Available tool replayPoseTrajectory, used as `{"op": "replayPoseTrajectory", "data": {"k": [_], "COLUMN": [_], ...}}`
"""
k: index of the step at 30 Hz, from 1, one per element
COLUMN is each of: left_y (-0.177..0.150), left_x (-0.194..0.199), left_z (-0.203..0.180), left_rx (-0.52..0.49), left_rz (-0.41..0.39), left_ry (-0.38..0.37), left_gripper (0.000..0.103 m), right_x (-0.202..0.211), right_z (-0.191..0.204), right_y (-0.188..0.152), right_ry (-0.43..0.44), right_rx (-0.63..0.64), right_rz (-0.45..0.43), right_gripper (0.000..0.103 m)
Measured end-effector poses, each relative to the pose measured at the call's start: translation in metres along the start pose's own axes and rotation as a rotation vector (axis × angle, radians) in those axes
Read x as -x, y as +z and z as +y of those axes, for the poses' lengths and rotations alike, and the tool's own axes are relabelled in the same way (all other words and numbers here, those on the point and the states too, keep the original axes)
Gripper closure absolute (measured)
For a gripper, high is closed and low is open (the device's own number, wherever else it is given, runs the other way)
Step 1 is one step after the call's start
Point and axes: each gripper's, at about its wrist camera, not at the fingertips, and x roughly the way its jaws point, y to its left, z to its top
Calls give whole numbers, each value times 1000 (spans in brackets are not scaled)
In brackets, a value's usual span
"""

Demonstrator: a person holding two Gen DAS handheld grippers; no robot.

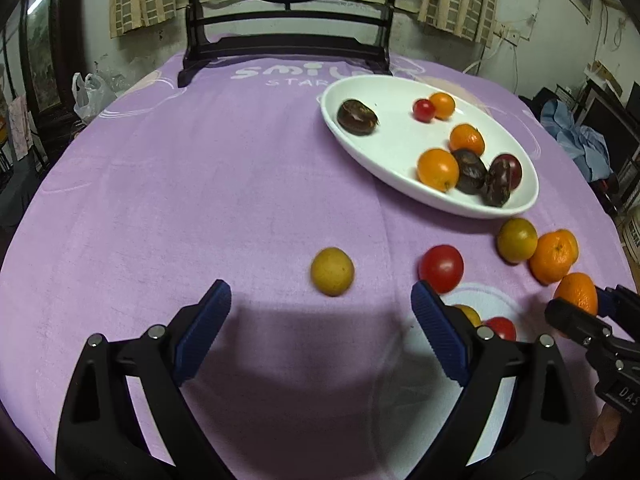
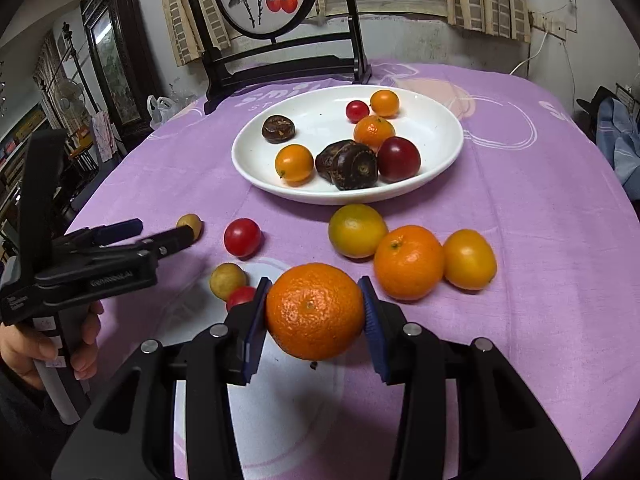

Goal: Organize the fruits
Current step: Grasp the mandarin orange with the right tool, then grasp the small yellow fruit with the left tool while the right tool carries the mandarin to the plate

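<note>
My right gripper (image 2: 315, 312) is shut on a mandarin orange (image 2: 315, 310) and holds it just above the purple cloth; it also shows in the left wrist view (image 1: 578, 293). My left gripper (image 1: 322, 312) is open and empty, just short of a small yellow fruit (image 1: 332, 271). A white oval plate (image 2: 444, 136) holds several small oranges, dark fruits and a cherry tomato. Loose on the cloth lie a red tomato (image 2: 242, 237), a greenish orange (image 2: 357, 231), an orange (image 2: 409, 262) and a yellow-orange fruit (image 2: 469, 259).
A dark wooden stand (image 2: 280, 66) with a round painted panel sits at the table's far edge behind the plate. A small yellow fruit (image 2: 227, 280) and a red one (image 2: 240, 296) lie left of my right gripper. The table edge drops off at left and right.
</note>
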Motion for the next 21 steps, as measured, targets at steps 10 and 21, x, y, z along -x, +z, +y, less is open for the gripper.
{"op": "replayPoseTrajectory", "data": {"k": [10, 21], "left_y": [-3, 1], "left_x": [-17, 0], "left_z": [-4, -6], "left_rx": [-49, -34], "left_rz": [2, -50], "left_ry": [71, 19], "left_gripper": [62, 78], "right_x": [2, 7], "right_z": [7, 1], "right_y": [-3, -1], "right_ry": [13, -11], "right_rx": [30, 18], "right_rz": [8, -31], "right_gripper": [59, 59]}}
